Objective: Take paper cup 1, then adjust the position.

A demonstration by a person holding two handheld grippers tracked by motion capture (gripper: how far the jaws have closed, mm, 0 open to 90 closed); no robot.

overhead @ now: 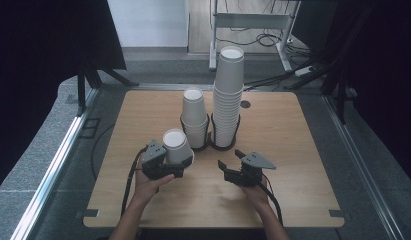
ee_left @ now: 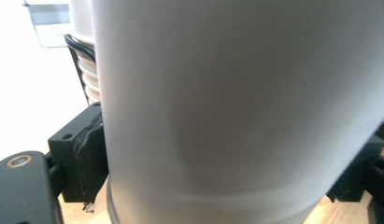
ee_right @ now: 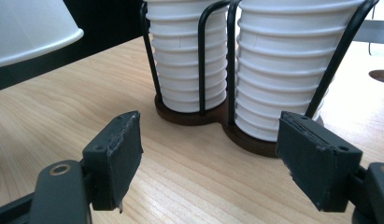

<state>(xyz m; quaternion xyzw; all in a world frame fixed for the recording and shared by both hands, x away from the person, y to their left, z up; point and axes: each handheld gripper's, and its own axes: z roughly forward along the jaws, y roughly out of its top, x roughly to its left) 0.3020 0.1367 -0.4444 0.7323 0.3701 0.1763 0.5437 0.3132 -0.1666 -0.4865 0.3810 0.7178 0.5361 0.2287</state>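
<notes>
Cup (overhead: 176, 146) sits clamped in my left gripper (overhead: 165, 165), upside down, base up, jaws pressing its wall from both sides; its wall crowds the left gripper view (ee_left: 236, 107). Right gripper (overhead: 232, 161) holds nothing, jaws apart w/ bare table (ee_right: 189, 177) between them. Just ahead of both: wire rack (overhead: 211, 145) w/ two cup stacks, short stack (overhead: 194, 119) directly beyond the held cup, tall stack (overhead: 227, 95) ahead of the right gripper.

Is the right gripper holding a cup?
No, the right gripper has nothing between its fingers, just bare table.
</notes>
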